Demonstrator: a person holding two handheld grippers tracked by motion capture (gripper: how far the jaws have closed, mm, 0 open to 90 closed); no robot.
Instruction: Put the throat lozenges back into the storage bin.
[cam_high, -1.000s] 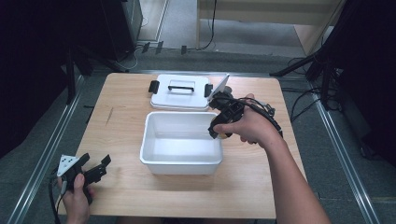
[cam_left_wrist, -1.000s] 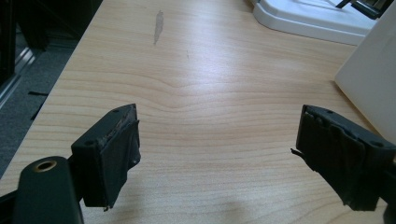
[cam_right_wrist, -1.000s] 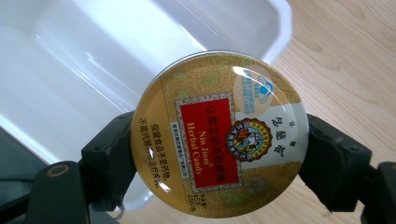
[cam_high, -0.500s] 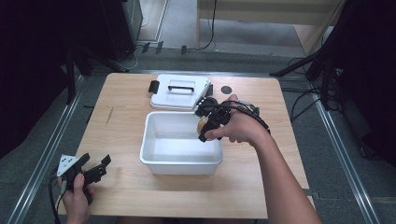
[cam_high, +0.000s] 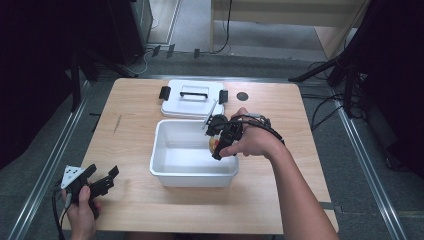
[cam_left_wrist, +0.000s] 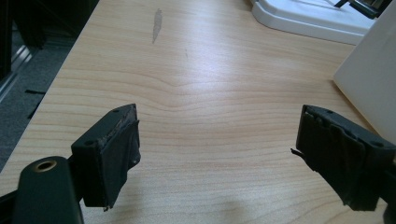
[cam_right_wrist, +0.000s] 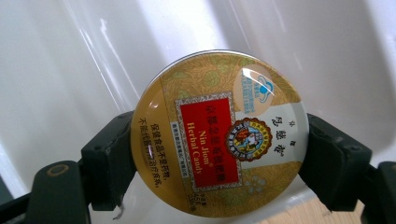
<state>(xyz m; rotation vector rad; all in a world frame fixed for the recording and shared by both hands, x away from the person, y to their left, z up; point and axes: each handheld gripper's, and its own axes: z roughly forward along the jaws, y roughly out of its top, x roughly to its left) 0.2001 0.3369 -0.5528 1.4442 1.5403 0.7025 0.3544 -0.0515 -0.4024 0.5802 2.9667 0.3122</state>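
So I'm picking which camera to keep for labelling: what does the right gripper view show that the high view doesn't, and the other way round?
Right gripper view alone: the candy tin's printed lid, reading "Nin Jiom Herbal Candy", clamped edge to edge between the jaws. High view alone: the wooden table, the bin lid behind the bin, the left gripper open at the near-left corner. Both: the right gripper holding the tin over the white bin.
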